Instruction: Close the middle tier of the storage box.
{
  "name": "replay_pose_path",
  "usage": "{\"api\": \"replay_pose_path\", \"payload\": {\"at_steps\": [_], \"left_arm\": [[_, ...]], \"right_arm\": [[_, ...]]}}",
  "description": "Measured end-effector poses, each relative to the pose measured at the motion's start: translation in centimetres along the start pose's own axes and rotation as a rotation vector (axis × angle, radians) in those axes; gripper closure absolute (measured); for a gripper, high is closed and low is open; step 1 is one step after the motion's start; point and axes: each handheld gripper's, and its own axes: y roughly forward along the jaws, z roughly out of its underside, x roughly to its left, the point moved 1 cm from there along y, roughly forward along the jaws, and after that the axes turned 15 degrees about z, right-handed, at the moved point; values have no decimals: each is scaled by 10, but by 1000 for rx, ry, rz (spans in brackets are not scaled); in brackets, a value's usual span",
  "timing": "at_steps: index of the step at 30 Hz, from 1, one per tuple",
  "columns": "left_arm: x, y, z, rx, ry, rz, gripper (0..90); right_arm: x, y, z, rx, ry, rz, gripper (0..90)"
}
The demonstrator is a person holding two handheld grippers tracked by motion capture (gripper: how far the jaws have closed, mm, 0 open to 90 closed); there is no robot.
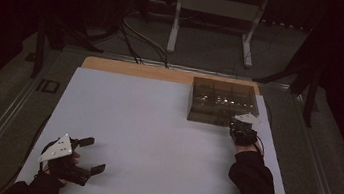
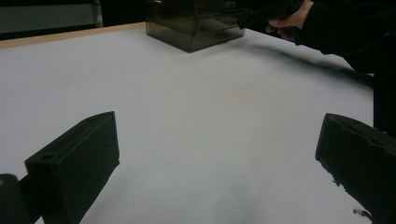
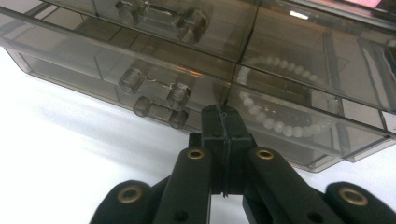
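A smoky see-through drawer box (image 1: 223, 103) stands at the back right of the white table top (image 1: 154, 140). My right gripper (image 1: 233, 124) is at the right end of the box's front, and its grey plate faces up. In the right gripper view the jaws are pressed together, shut, with nothing between them. The right gripper's (image 3: 224, 122) tips rest against the front of the box (image 3: 140, 56), just right of a lower drawer's clear handle (image 3: 154, 91). A white bead bracelet (image 3: 275, 123) lies inside the drawer to the right. My left gripper (image 1: 95, 155) rests open at the near left, with bare table between its fingers (image 2: 79, 163).
A wooden strip (image 1: 138, 69) runs along the table's far edge. Beyond it are cables (image 1: 132, 36) on the floor and a metal stand (image 1: 216, 12). In the left gripper view, the box (image 2: 196, 25) and the other hand (image 2: 289, 18) are far off at the top.
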Motion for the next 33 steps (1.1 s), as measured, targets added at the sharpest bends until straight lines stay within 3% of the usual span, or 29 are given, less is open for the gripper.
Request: {"api": "replay_pose_path", "payload": {"at_steps": [33], "left_arm": [[1, 0, 1, 10, -1, 0, 11]], "right_arm": [[2, 8, -4, 3, 10, -1, 900]]}}
